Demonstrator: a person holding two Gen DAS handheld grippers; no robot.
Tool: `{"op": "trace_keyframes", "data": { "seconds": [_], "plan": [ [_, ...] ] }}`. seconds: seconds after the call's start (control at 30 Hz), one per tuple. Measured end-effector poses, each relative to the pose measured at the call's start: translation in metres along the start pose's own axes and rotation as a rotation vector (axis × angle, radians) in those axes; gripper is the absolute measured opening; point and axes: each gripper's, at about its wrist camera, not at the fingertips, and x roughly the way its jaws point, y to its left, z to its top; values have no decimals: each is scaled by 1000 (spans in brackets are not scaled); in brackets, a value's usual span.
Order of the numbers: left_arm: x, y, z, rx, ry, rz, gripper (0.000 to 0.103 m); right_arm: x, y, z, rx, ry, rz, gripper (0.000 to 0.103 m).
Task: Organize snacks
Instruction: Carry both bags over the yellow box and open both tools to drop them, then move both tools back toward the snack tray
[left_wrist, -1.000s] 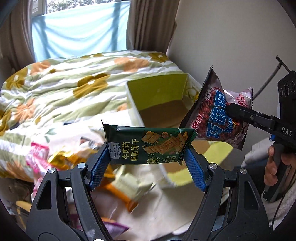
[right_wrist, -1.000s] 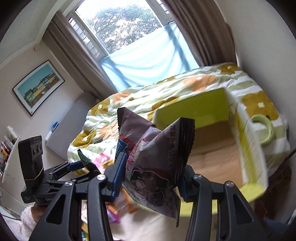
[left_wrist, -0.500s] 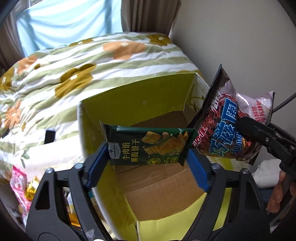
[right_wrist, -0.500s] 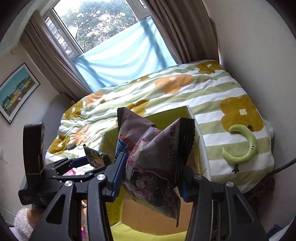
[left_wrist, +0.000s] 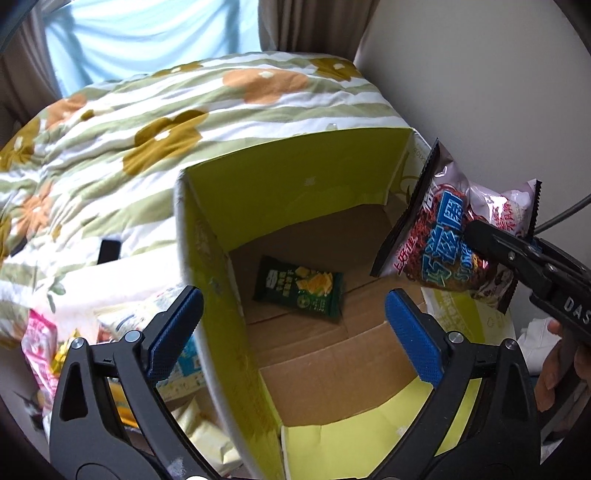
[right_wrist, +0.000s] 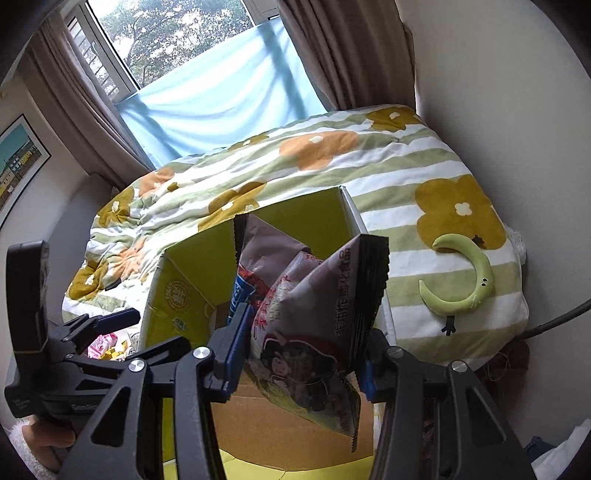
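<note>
A green cracker packet (left_wrist: 299, 292) lies flat on the brown floor of the open yellow-green cardboard box (left_wrist: 295, 177). My left gripper (left_wrist: 293, 325) is open and empty, held above the box's left wall. My right gripper (right_wrist: 301, 345) is shut on a purple-brown snack bag (right_wrist: 314, 314) and holds it over the box's right rim (right_wrist: 354, 214). The bag also shows in the left wrist view (left_wrist: 454, 236), at the right of the box. The left gripper shows in the right wrist view (right_wrist: 110, 321), at the left of the box.
The box stands on a bed with a green-striped floral quilt (left_wrist: 184, 110). Several loose snack packets (left_wrist: 40, 343) lie left of the box. A green crescent toy (right_wrist: 465, 280) lies on the quilt to the right. A wall (left_wrist: 498, 74) is close behind.
My left gripper opened and let go of the green cracker packet, which dropped to the box floor. Both grippers moved over the box; the right still holds its bag.
</note>
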Motion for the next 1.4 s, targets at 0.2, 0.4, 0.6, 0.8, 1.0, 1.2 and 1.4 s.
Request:
{"op": "trace_keyframes", "data": {
  "seconds": [0.2, 0.4, 0.6, 0.8, 1.0, 1.2, 1.4],
  "plan": [
    [-11, 17, -6, -53, -11, 6, 98, 17, 16, 6, -15, 23, 7, 47],
    [-14, 35, -17, -93, -11, 15, 98, 43, 24, 16, 27, 44, 20, 58],
    [-21, 40, -28, -98, -28, 42, 98, 38, 14, 10, 103, -23, -25, 103],
    [-33, 37, -35, -117, -60, 39, 98, 18, 21, -11, 6, 39, -66, 103],
    [-63, 25, -40, -107, -123, 61, 98, -13, 28, -20, -39, 12, -46, 103],
    [-100, 20, -54, -126, -186, 95, 98, -44, 36, -23, -75, -38, -25, 103],
    [-136, 28, -83, -175, -231, 155, 98, -65, 54, -32, -188, -78, -22, 103]
  ]
}}
